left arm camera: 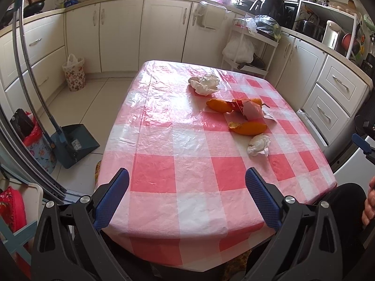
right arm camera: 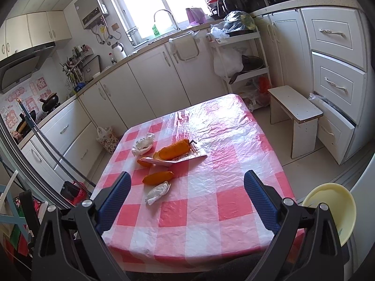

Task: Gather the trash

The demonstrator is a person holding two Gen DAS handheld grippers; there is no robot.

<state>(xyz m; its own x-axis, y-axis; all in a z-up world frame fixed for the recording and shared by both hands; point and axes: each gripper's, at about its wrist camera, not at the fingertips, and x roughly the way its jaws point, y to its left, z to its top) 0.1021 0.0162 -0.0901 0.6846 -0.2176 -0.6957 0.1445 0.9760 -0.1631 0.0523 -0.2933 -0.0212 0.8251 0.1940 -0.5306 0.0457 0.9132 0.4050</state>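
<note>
Trash lies on the red-and-white checked table (left arm camera: 178, 154) (right arm camera: 211, 210): a near crumpled tissue (left arm camera: 259, 144) (right arm camera: 158, 192), a far crumpled tissue (left arm camera: 204, 83) (right arm camera: 143, 144), three orange peels (left arm camera: 249, 128) (right arm camera: 158, 178) (left arm camera: 219, 105) (right arm camera: 174, 152), and a pink-white wrapper (left arm camera: 252, 111) (right arm camera: 161, 162). My left gripper (left arm camera: 187, 199) is open and empty above the table's near edge. My right gripper (right arm camera: 187, 201) is open and empty, with the near tissue just beyond its left finger (right arm camera: 114, 201).
A floral waste bin (left arm camera: 74, 73) (right arm camera: 107, 139) stands on the floor by the cabinets. A blue dustpan (left arm camera: 75, 141) sits left of the table. A white stool (right arm camera: 294, 114) and a rack (right arm camera: 239, 53) stand at the right. A yellow bowl (right arm camera: 332, 208) is near my right gripper.
</note>
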